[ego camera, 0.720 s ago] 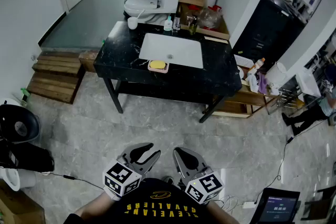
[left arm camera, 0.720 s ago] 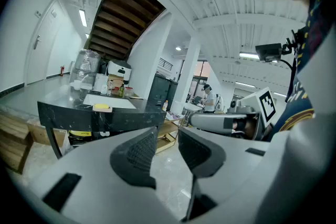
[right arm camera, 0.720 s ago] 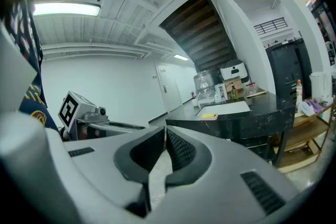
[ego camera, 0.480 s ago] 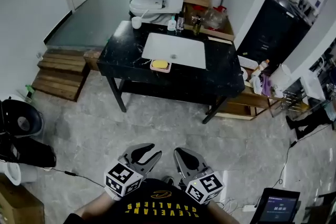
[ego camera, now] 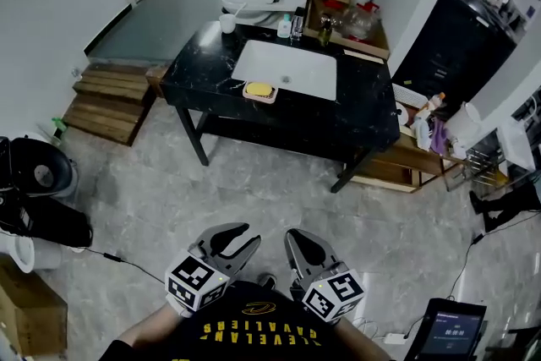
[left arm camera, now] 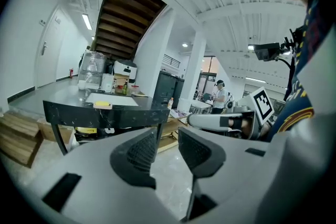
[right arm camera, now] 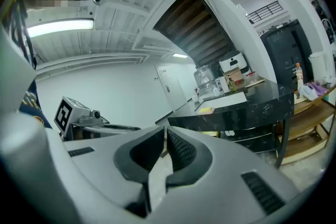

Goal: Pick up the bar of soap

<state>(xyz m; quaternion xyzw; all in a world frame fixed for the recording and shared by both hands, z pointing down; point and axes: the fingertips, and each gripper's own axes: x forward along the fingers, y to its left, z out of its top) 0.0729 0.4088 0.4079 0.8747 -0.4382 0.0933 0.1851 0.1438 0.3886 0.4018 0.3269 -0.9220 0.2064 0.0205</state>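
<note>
Yellow soap bar [ego camera: 259, 89]: lies flat in a pale dish [ego camera: 247, 95] on the black marble table [ego camera: 355, 118], just in front of the white sink [ego camera: 292, 63] at its left corner. It sits in the upper centre of the head view, well apart from both grippers.
Soap axis: the long side runs left to right across the frame, about parallel to the table's front edge.
Writing: yellow print on the black shirt [ego camera: 254, 332], upside down at the bottom edge, reads "CLEVELAND CAVALIERS". The tablet screen [ego camera: 446, 332] at lower right shows digits too small to read.
Left gripper [ego camera: 250, 235]: bottom centre of the frame. Its jaws are drawn in to a slim gap, with nothing between them.
Right gripper [ego camera: 292, 235]: just beside the left one. Its pads are pressed almost together and it holds nothing.
Change from earlier: the table and sink now look slightly larger and sit further right in the frame. Both grippers hold the same spot at the bottom, their jaws unchanged.
</note>
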